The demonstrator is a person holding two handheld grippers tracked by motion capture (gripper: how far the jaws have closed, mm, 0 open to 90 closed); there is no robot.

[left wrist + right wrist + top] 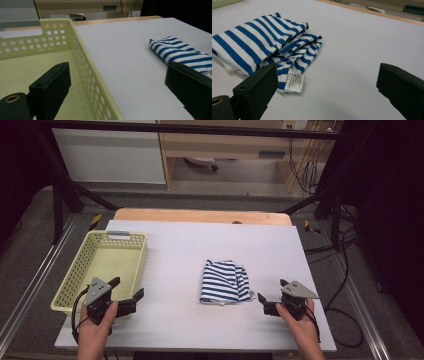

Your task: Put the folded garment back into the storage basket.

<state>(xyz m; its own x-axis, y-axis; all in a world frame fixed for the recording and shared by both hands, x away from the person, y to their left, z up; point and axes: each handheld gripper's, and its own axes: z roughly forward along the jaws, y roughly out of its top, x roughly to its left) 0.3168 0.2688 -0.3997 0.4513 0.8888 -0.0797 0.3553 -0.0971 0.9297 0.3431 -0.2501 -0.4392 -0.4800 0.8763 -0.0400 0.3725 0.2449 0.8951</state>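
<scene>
One folded garment (224, 282), white with blue stripes, lies in a loose bundle near the middle of the white table (190, 255); a small white care label (295, 83) sticks out at its near edge. One pale yellow perforated basket (80, 265) stands at the table's left side with nothing in it. Two grippers are held low at the near edge: the left gripper (127, 294) over the basket's near corner, the right gripper (272, 296) just beside the garment, both with jaws spread wide and gripping nothing.
</scene>
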